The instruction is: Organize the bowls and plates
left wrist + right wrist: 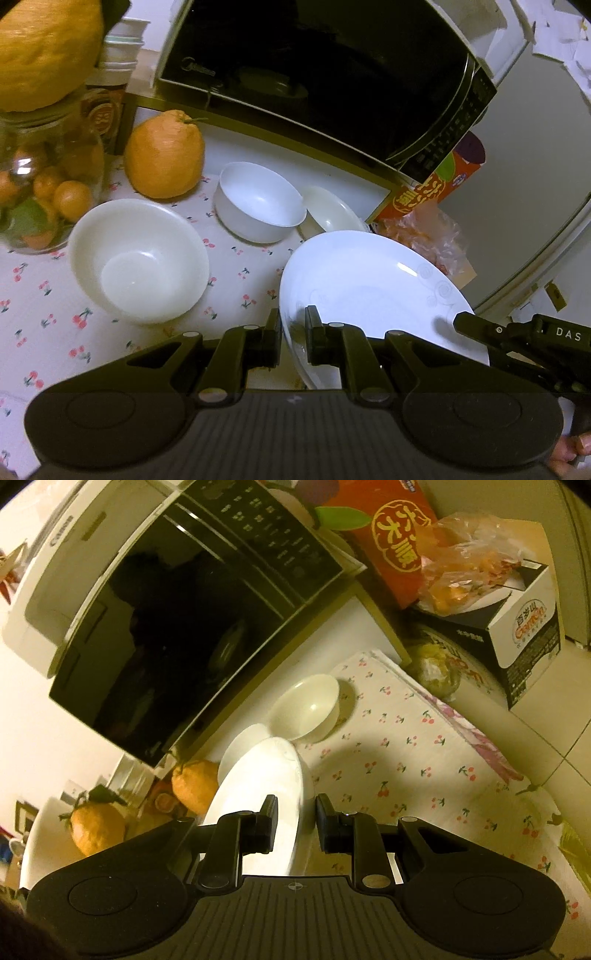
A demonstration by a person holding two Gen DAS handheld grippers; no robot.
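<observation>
Both tongs clamped one large white plate: L tongs on its near rim, R tongs on the opposite edge. The plate hung tilted above the cherry-print worktop, w/ two-point grip likely steadying it, near three white bowls.

1 plate, 3 bowls, 2 large citrus fruits

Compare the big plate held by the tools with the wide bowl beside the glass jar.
The plate is shallow and broad; the bowl is deep with steep walls.
The plate has a faint grey swirl pattern near its rim; the bowl is plain.
The plate is tilted, its rim pinched by the left tool and the right tool; the bowl sits upright on the cloth, untouched.
Both are white and empty.
</observation>
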